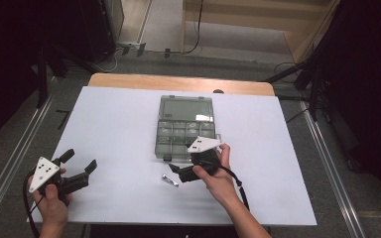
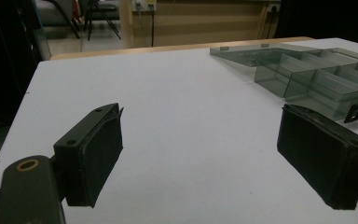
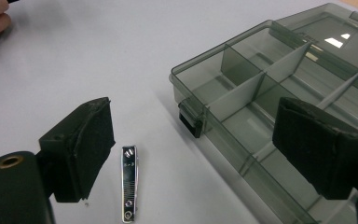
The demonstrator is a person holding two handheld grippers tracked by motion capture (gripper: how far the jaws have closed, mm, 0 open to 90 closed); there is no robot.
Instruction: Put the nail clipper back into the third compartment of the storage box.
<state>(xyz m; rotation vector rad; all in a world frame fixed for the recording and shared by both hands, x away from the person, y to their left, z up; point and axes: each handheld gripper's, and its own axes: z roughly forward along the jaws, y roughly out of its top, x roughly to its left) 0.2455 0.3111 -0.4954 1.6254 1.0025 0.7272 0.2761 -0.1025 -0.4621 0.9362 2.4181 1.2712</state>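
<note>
High view looks down overall; both gripper views sit low and close, sharing the organizer box (image 1: 185, 127)

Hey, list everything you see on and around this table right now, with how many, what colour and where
Organizer box: one, smoky grey see-through plastic, middle of the table, lid open and lying flat toward the far side, compartments look empty.
Nail clipper: one, shiny silver, flat on the white surface just in front of the box's near edge.
Table: one, white top with a wooden strip along the far edge.
Left gripper: one, black with a grey plate, near left corner, jaws apart, holding nothing.
Right gripper: one, black with a grey plate, near the clipper, jaws apart, holding nothing.
Hands: two, left hand and right hand, each gripping its tool.
</note>
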